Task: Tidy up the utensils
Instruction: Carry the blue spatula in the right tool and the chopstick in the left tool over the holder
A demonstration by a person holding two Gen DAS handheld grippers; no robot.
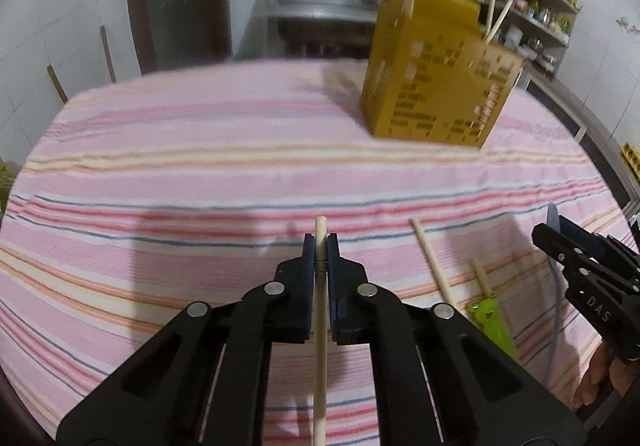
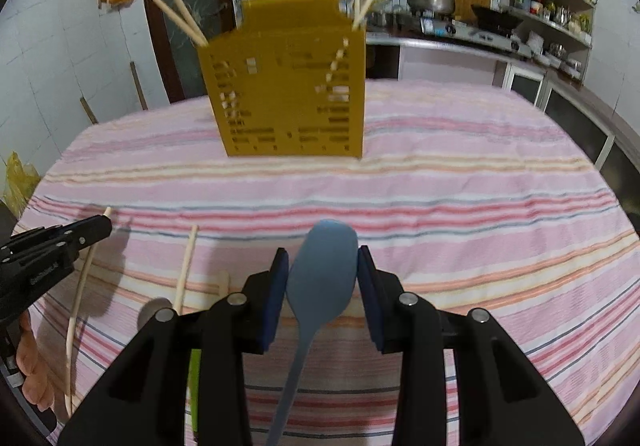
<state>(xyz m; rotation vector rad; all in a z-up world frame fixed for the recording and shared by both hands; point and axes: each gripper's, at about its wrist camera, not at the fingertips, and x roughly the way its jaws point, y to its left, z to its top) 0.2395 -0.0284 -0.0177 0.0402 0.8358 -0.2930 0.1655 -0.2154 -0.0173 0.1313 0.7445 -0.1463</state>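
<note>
My left gripper (image 1: 320,242) is shut on a pale wooden chopstick (image 1: 320,330), whose tip sticks out just past the pads and which hangs above the pink striped cloth (image 1: 200,174). My right gripper (image 2: 323,258) is shut on the bowl of a blue spoon (image 2: 322,278), handle trailing back under the camera. A perforated yellow utensil holder (image 2: 288,86) stands upright at the far side of the table, with chopsticks (image 2: 180,16) leaning out of two corners. In the right wrist view the left gripper (image 2: 104,224) and its chopstick (image 2: 80,286) sit at the left edge.
On the cloth between the grippers lie another chopstick (image 1: 434,266) and a green utensil with a wooden handle (image 1: 494,322). A round metal piece (image 2: 154,310) lies beside them. A hand (image 2: 34,358) shows at the lower left. Kitchen counter and stove (image 2: 472,32) stand behind the table.
</note>
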